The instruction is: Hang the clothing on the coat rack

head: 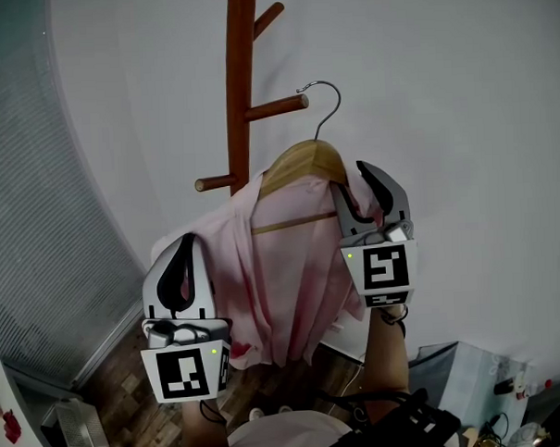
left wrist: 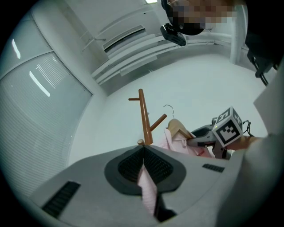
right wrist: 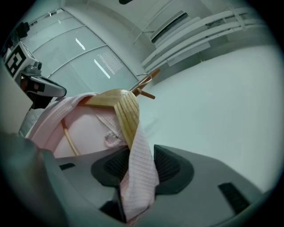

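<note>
Head view: the pink shirt [head: 282,273] hangs on a wooden hanger [head: 300,161], held up in the air in front of the coat rack [head: 240,81]. The hanger's metal hook [head: 330,97] stands just to the right of the tip of a right-hand peg [head: 277,107]. Whether hook and peg touch cannot be told.

The right gripper [head: 360,194] is at the hanger's right shoulder. The right gripper view shows its jaws closed on a fold of the pink cloth, just where it drapes off the wooden end. The left gripper [head: 191,257] sits lower, at the shirt's left edge. In the left gripper view its jaws are pressed together with a strip of the pink fabric pinched between them.

The rack is an upright red-brown pole with angled pegs, standing before a plain white wall [head: 461,117]. A ribbed grey panel [head: 39,210] fills the left side, and a wood floor [head: 130,391] shows below it.
</note>
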